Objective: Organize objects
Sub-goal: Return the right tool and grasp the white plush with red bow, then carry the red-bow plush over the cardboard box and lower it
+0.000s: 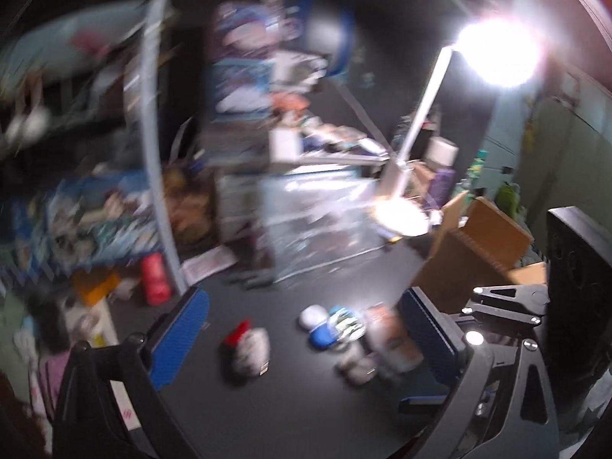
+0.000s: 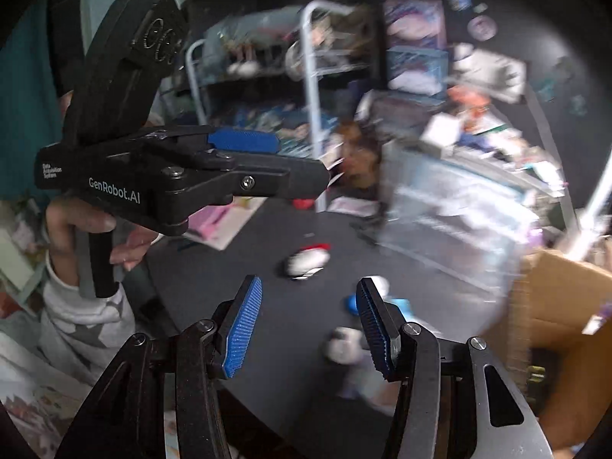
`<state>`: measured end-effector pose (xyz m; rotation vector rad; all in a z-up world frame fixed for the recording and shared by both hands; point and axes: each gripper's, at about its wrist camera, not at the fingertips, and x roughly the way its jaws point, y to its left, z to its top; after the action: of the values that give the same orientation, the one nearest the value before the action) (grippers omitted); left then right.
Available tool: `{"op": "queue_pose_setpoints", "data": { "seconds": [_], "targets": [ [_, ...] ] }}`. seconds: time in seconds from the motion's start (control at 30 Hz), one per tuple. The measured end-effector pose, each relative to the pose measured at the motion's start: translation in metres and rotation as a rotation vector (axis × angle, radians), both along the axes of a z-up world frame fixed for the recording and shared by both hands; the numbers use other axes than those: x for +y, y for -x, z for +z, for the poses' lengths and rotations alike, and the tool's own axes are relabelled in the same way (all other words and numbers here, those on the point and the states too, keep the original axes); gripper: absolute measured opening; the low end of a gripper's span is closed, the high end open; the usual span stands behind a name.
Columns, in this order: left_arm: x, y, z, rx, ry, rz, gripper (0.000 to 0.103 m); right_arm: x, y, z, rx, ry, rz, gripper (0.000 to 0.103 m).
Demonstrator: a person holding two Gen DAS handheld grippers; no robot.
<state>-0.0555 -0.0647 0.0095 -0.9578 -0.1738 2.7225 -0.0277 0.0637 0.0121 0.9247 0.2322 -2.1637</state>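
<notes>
Nearest, the left gripper [image 1: 302, 329] and right gripper [image 2: 310, 325] both hang with jaws spread and nothing between them, above a black table [image 1: 290, 401]. Beyond the fingertips, blurred small objects [image 1: 336, 329] and a red-capped white toy [image 1: 246, 352] lie on the table. Farther right stands a cardboard box [image 1: 478, 252], with a glaring desk lamp [image 1: 497, 49] far behind.

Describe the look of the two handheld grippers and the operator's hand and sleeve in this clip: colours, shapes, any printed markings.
Both grippers are matte black linkage frames with silver screw heads and two fingers faced with ribbed blue pads. The left gripper, seen side-on from the right wrist view, carries white "GenRobot.AI" lettering and a pistol-style handle. The bare left hand gripping it emerges from a white sleeve with grey star shapes. The right gripper looks identical.
</notes>
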Motion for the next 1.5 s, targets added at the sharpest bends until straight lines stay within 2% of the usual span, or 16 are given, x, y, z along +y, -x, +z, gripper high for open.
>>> {"op": "queue_pose_setpoints", "data": {
  "seconds": [0.1, 0.23, 0.4, 0.63, 0.67, 0.7, 0.77, 0.9, 1.03, 1.2, 1.33, 1.5],
  "targets": [
    [-0.029, -0.003, -0.027, -0.05, -0.059, 0.047, 0.1, -0.027, 0.017, -0.03, -0.073, 0.008, 0.002, 0.062],
    [-0.05, -0.009, -0.05, -0.089, -0.11, 0.085, 0.1, -0.061, 0.042, -0.073, -0.134, -0.02, -0.036, 0.062],
    [-0.071, -0.017, -0.065, -0.109, -0.153, 0.123, 0.1, -0.09, 0.074, -0.108, -0.159, -0.071, -0.089, 0.062],
    [-0.084, -0.019, -0.071, -0.123, -0.16, 0.145, 0.1, -0.106, 0.102, -0.132, -0.163, -0.118, -0.12, 0.062],
    [-0.084, -0.018, -0.071, -0.126, -0.157, 0.145, 0.1, -0.107, 0.103, -0.134, -0.161, -0.128, -0.118, 0.059],
    [-0.084, -0.018, -0.072, -0.13, -0.155, 0.145, 0.1, -0.109, 0.104, -0.136, -0.154, -0.141, -0.12, 0.052],
    [-0.084, -0.018, -0.074, -0.133, -0.157, 0.141, 0.1, -0.113, 0.103, -0.137, -0.116, -0.169, -0.116, 0.043],
    [-0.079, -0.015, -0.079, -0.152, -0.148, 0.129, 0.1, -0.112, 0.096, -0.136, -0.113, -0.16, -0.091, 0.035],
    [-0.068, -0.01, -0.089, -0.193, -0.144, 0.098, 0.1, -0.105, 0.084, -0.131, -0.106, -0.15, -0.056, 0.034],
    [-0.047, -0.007, -0.095, -0.228, -0.192, 0.002, 0.098, -0.091, 0.062, -0.112, -0.084, -0.109, -0.008, 0.034],
    [-0.031, -0.005, -0.091, -0.242, -0.256, -0.087, 0.078, -0.076, 0.041, -0.088, -0.045, -0.064, 0.03, 0.034],
    [-0.007, -0.008, -0.076, -0.223, -0.297, -0.188, 0.055, -0.058, 0.018, -0.058, 0.016, -0.004, 0.054, 0.034]
  ]
}}
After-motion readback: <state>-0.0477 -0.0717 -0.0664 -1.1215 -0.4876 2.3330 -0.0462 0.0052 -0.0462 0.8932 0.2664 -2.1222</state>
